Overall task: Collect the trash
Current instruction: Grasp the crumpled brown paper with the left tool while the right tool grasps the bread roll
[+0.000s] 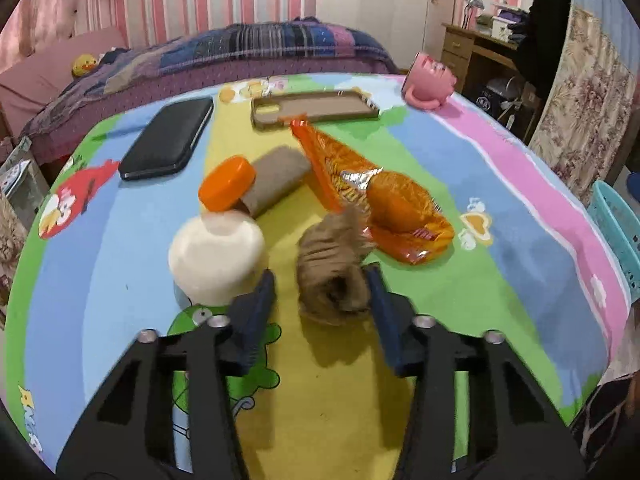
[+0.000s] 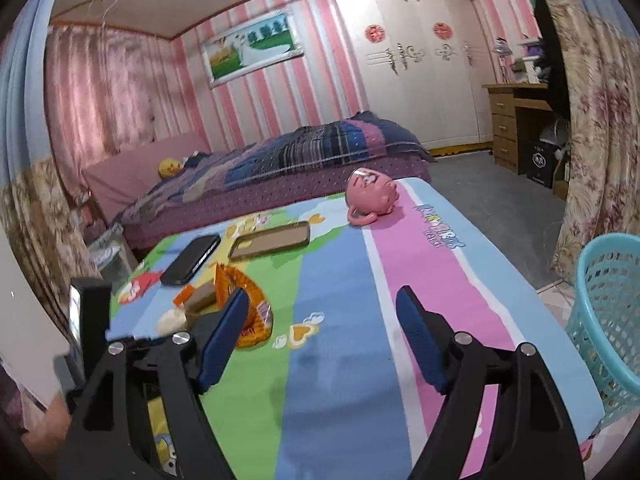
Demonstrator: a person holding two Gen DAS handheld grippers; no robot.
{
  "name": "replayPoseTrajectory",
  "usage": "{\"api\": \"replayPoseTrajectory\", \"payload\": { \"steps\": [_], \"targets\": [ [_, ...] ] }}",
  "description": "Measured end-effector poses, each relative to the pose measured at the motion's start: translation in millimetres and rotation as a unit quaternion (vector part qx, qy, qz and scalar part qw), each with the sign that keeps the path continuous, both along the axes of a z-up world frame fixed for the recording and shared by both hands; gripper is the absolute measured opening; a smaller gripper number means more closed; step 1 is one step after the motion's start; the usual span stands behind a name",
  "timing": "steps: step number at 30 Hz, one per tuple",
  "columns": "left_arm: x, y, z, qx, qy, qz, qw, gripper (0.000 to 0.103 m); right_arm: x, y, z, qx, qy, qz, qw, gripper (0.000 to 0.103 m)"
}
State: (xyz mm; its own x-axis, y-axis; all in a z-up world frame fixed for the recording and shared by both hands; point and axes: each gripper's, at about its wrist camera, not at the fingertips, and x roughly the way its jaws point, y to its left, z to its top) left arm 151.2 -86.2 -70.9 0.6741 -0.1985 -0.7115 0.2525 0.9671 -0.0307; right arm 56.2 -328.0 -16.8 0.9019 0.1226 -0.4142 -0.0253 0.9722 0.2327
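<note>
Your left tool (image 1: 320, 280) has its blue pads either side of a crumpled brown paper wad (image 1: 334, 268) on the worktop (image 1: 500, 264); the right pad touches it, the left stands clear, so it is not clenched. Just beyond lie an orange wrapper (image 1: 384, 200), a cardboard tube (image 1: 276, 180) and a white bowl (image 1: 216, 260). Your right tool (image 2: 320, 332) hangs released over bare cloth, a teal basket (image 2: 608, 312) beside the worktop.
</note>
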Motion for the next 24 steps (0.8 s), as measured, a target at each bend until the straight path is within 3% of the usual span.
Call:
{"api": "replayPoseTrajectory", "payload": {
  "steps": [1, 6, 7, 11, 16, 21, 24],
  "targets": [
    [-1.8, 1.5, 2.5, -0.005, -0.004, 0.002, 1.0000, 0.032, -1.0, 1.1, -0.8, -0.005, 0.001, 0.003, 1.000, 0.075],
    [-17.5, 21.3, 30.2, -0.049, -0.058, 0.025, 0.9968, 0.032, 0.5, 9.6, -4.1, -0.024, 0.010, 0.019, 0.999, 0.075],
    [-23.7, 30.4, 42.3, -0.064, -0.082, 0.034, 0.9940, 0.032, 2.3, 12.2, -4.7, -0.028, 0.013, 0.022, 0.999, 0.075],
    [-35.4, 63.8, 68.3, -0.066, -0.143, 0.097, 0.9827, 0.032, 14.6, 34.0, -6.9, -0.053, 0.021, 0.031, 0.998, 0.075],
    [-26.7, 110.5, 65.5, -0.103, -0.114, 0.159, 0.9752, 0.032, 41.7, 73.4, -9.7, -0.068, 0.033, 0.063, 0.995, 0.075],
    [-26.1, 127.7, 65.4, -0.121, -0.107, 0.175, 0.9711, 0.032, 76.3, 108.4, -20.9, -0.088, 0.064, 0.089, 0.990, 0.074],
    [-26.4, 125.4, 64.4, -0.122, -0.107, 0.171, 0.9719, 0.032, 97.4, 124.6, -33.8, -0.112, 0.092, 0.099, 0.985, 0.056]
  ]
}}
